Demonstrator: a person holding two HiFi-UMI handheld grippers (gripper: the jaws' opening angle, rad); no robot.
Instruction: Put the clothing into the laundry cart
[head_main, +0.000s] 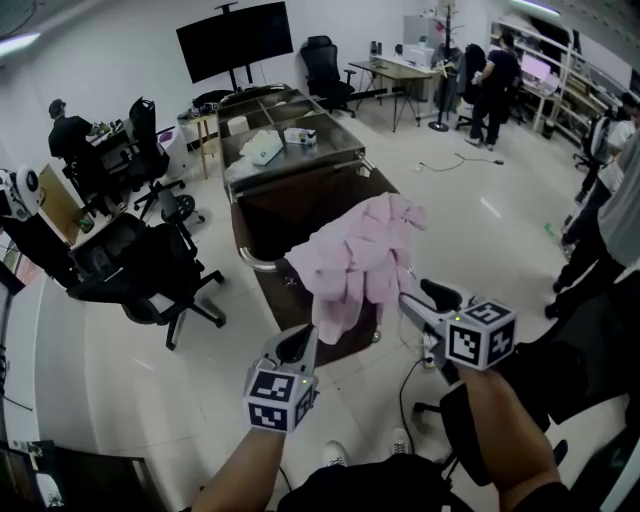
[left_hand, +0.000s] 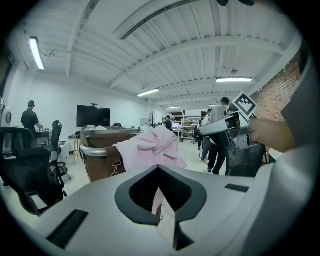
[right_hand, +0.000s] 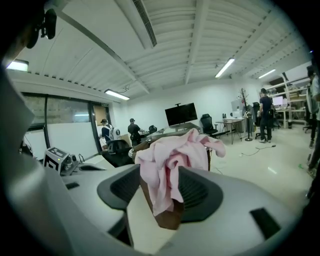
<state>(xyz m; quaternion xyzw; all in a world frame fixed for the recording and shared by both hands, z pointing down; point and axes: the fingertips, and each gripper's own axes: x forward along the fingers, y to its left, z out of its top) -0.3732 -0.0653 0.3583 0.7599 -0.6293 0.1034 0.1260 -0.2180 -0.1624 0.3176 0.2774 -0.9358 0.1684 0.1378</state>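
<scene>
In the head view, a pink garment (head_main: 360, 262) is held up in the air above the near end of the laundry cart (head_main: 290, 215), so that it can be lowered into the open top and not dragged over the floor (head_main: 120, 380); it is not yet inside. It is taken from two sides, probably to keep the loose cloth gathered. The right gripper (head_main: 408, 300) meets it at the near right, and the left gripper (head_main: 300, 345) at its hanging lower corner. The cloth is seen as soft, matt and thin, crumpled into rounded folds. The cart is a long brown tub with a bent chrome rim (head_main: 243, 255), and the floor is pale and glossy. In the left gripper view, the jaws are drawn nearly together and their tips appear to be pinched on a thin edge of the garment. A narrow strip of it is seen hanging in the dark hollow behind the tips, and the cart stands just behind the cloth. In the right gripper view, the jaws are spread wide, yet the space between the dark textured pads is filled by a thick bunch of the garment. This bunch is pressed from both sides and rises above the pads, with one fold falling down between them.
</scene>
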